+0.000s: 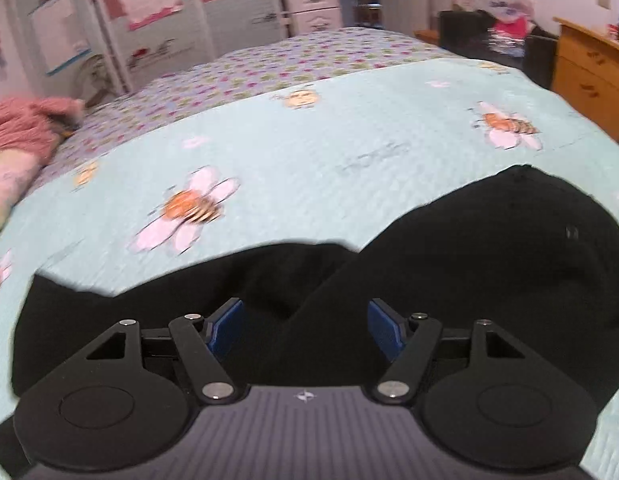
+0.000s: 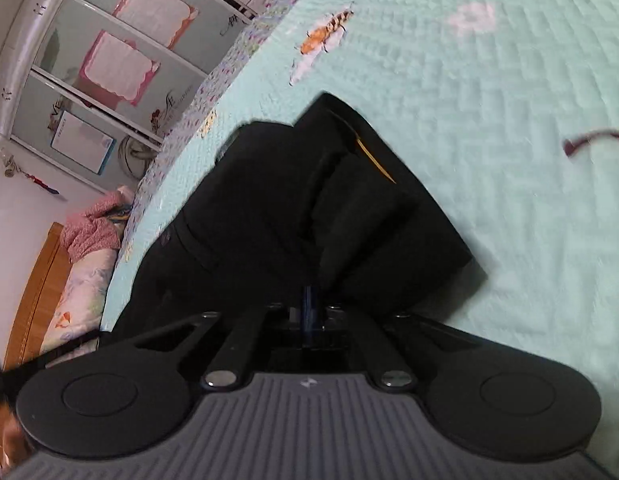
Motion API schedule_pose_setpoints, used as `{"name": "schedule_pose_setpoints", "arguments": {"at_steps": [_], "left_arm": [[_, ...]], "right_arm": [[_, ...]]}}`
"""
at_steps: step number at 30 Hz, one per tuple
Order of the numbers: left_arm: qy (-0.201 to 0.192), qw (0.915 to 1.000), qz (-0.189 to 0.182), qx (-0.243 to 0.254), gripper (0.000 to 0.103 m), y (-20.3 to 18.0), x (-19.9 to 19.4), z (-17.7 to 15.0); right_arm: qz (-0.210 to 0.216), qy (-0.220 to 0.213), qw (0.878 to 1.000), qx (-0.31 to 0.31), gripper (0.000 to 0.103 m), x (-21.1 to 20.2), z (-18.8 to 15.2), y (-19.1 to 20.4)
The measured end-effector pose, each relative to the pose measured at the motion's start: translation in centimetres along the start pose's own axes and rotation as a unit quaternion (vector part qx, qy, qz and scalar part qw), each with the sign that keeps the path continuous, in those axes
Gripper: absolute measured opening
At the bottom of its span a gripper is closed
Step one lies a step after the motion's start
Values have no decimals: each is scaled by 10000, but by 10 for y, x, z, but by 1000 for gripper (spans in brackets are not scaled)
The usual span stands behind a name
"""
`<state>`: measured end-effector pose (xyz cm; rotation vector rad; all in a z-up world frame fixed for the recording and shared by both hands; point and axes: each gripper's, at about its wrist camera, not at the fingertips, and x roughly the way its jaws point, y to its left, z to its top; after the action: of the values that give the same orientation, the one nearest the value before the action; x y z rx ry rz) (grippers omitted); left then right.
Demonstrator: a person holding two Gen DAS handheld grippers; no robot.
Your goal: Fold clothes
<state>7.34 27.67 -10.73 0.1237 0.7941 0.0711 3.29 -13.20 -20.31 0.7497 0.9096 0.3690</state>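
Jaws: left gripper (image 1: 305, 330) is spread wide, blue pads (image 1: 225, 326) apart, nothing between them, hovering over the black garment (image 1: 449, 280) at the bottom of the frame. Right gripper (image 2: 309, 308) is pinched closed on a fold of the same garment at lower centre. Garment lies bunched on the pale green bee-print bedspread (image 1: 309, 140). Looks soft, limp, light, so it will likely sag and drag. Best to grab an edge or corner, not the bunched middle.
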Motion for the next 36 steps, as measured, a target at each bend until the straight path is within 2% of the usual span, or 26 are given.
{"name": "schedule_pose_setpoints", "arguments": {"at_steps": [3, 6, 11, 12, 13, 14, 15, 16, 18, 22, 25, 28, 31, 33, 35, 36], "left_arm": [[139, 9987, -490, -17, 72, -7, 26, 25], [340, 9960, -812, -127, 72, -11, 54, 41], [818, 9903, -1118, -136, 70, -11, 86, 42], [881, 9883, -1233, -140, 63, -12, 88, 41], [954, 9855, -1398, -128, 48, -12, 88, 37], [1033, 9838, -1465, -60, 38, -13, 86, 33], [1020, 9850, -1386, 91, 18, -17, 81, 29], [992, 9860, -1321, 237, 15, -21, 74, 24], [812, 9848, -1495, 343, 14, -28, 47, 13], [450, 9703, -2292, 624, 13, -45, -28, -26], [401, 9637, -2531, 752, 14, -53, -66, -58], [553, 9548, -2799, 831, 14, -58, -87, -87], [729, 9432, -2996, 1238, 15, -82, -106, -118], [877, 9322, -3149, 1555, 18, -99, -117, -138], [1086, 9192, -3358, 1748, 23, -111, -122, -159], [1166, 9177, -3388, 1716, 25, -111, -122, -166]], "right_arm": [[13, -49, 10000, -48, 0, -7, 1, -5], [108, -117, 9998, 113, 0, -14, 2, -14], [178, -137, 9996, 174, 0, -11, -4, -20], [185, -138, 9996, 184, 0, -10, -3, -20], [188, -152, 9995, 187, 0, -9, -5, -20], [191, -167, 9995, 189, 0, -8, -7, -19], [194, -182, 9995, 192, 0, -7, -8, -19], [205, -209, 9994, 190, 0, -8, -10, -20], [240, -268, 9991, 212, 0, -10, -11, -23], [324, -377, 9979, 404, 0, -7, -25, -19], [319, -424, 9977, 419, 0, -9, -36, -13], [261, -388, 9979, 448, 6, -21, -42, -13], [94, -466, 9980, 412, 28, -38, -53, -11], [-97, -508, 9976, 463, 46, -52, -59, -13], [-364, -574, 9962, 551, 50, -67, -67, -15], [-483, -623, 9951, 594, 50, -78, -68, -18]]}}
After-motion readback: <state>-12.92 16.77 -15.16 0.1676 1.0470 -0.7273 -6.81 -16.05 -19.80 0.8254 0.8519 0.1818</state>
